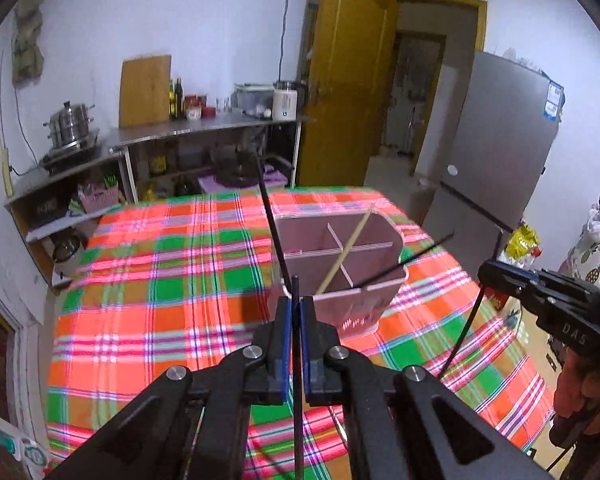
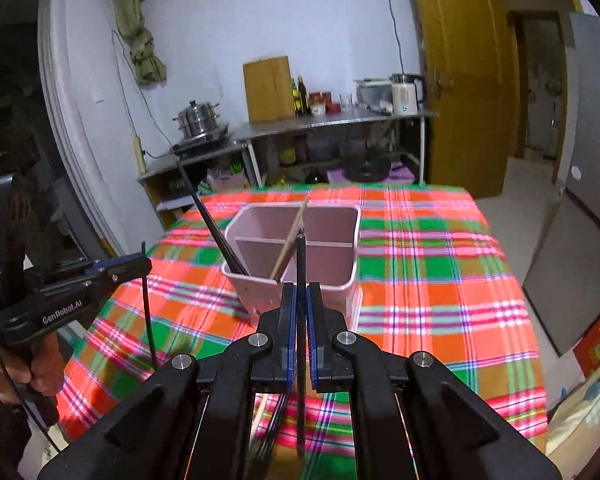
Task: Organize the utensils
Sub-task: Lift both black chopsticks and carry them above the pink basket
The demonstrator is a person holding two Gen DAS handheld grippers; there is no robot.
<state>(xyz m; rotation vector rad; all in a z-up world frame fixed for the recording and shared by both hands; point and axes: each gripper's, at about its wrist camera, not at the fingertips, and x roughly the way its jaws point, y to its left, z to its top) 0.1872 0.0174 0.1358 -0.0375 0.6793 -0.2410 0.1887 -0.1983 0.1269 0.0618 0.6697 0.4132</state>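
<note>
A pink divided utensil holder (image 1: 376,280) (image 2: 332,276) stands on the plaid table. In it lean a wooden chopstick (image 1: 350,248) (image 2: 290,240) and black chopsticks (image 1: 270,220) (image 2: 210,216). My left gripper (image 1: 296,300) is shut on a black chopstick (image 1: 296,360) held upright just in front of the holder. My right gripper (image 2: 300,288) is shut on another black chopstick (image 2: 301,320), its tip over the holder's near compartment. The right gripper also shows in the left wrist view (image 1: 496,272), and the left gripper in the right wrist view (image 2: 140,260).
The table carries a red, green and orange plaid cloth (image 1: 160,280) (image 2: 440,280). More chopsticks lie on the cloth under my right gripper (image 2: 268,420). Behind stand a steel counter with pots and bottles (image 1: 204,124), a wooden door (image 1: 348,80) and a grey fridge (image 1: 500,152).
</note>
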